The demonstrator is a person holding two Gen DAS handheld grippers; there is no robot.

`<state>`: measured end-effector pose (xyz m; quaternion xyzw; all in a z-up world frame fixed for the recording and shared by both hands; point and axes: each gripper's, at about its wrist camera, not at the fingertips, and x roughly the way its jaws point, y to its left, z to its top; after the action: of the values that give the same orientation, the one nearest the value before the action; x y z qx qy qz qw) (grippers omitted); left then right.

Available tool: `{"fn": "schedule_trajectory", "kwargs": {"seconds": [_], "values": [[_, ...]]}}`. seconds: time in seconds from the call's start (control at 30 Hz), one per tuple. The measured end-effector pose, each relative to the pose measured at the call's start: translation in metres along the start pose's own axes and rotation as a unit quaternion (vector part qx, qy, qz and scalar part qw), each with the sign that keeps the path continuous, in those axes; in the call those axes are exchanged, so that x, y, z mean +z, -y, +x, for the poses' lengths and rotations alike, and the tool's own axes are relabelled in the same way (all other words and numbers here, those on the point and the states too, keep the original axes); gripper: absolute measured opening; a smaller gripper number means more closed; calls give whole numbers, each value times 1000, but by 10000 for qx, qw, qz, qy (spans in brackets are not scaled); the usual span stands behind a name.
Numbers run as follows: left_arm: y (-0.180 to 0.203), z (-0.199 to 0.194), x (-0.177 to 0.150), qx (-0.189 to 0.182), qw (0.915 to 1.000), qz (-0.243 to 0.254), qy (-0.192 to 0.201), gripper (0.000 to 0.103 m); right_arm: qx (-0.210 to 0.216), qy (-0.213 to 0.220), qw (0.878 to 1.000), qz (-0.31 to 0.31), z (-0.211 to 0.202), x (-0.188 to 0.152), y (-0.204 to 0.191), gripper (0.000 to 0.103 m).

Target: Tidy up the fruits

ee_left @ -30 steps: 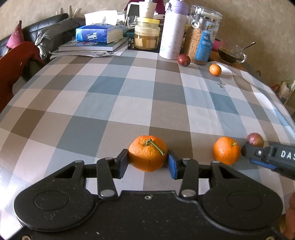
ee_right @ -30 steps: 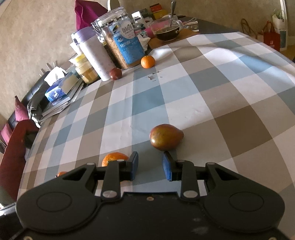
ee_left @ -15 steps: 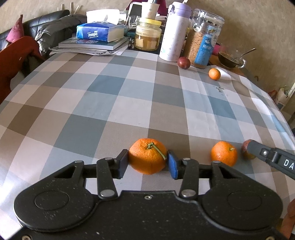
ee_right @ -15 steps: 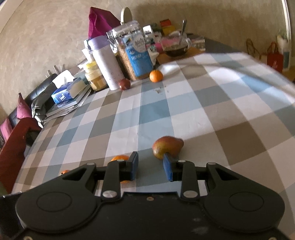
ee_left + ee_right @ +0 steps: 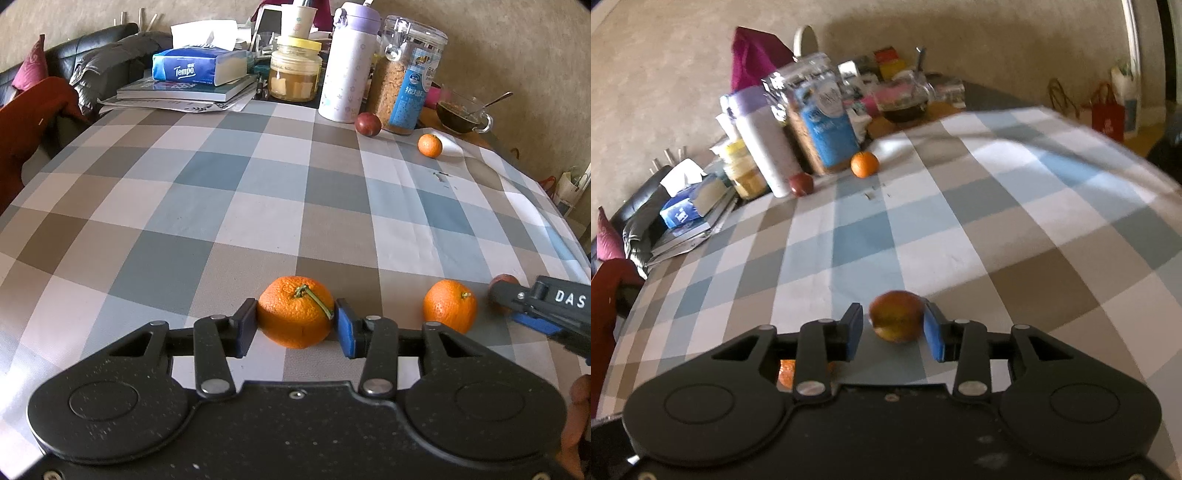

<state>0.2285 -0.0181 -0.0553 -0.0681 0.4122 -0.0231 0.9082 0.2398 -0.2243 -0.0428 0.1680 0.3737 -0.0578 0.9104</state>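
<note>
- Orange mandarin [image 5: 296, 316] sits low centre in the left view, clamped between the left tongs [image 5: 295, 326].
- Right tongs [image 5: 893, 332] have just been opening; the reddish fruit [image 5: 897, 315] lies between the parted pads, touching the right one, gap at the left.
- Centre the fruit, then close gently; it looks round and may roll.
- A second mandarin [image 5: 450, 305] lies just left of it.

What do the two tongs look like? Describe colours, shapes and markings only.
Both are matte black, speckled plastic. The left tongs have a wide body with two round discs, silver rivets on jointed links, and blue pads on the fingers. The right tongs match, and their side carries the white letters "DAS" in the left view.
</note>
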Motion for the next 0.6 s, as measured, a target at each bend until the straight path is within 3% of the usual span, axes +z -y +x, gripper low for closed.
{"fn": "schedule_trajectory", "kwargs": {"seconds": [0.07,0.2,0.6], "values": [[0,0,0,3,10000,5,3,52,146,-231,9993,238,7,3,5,40],[1,0,0,10,10000,19,7,52,130,-191,9990,393,11,4,6,41],[1,0,-1,11,10000,28,10,52,-283,58,9991,-295,11,5,-14,39]]}}
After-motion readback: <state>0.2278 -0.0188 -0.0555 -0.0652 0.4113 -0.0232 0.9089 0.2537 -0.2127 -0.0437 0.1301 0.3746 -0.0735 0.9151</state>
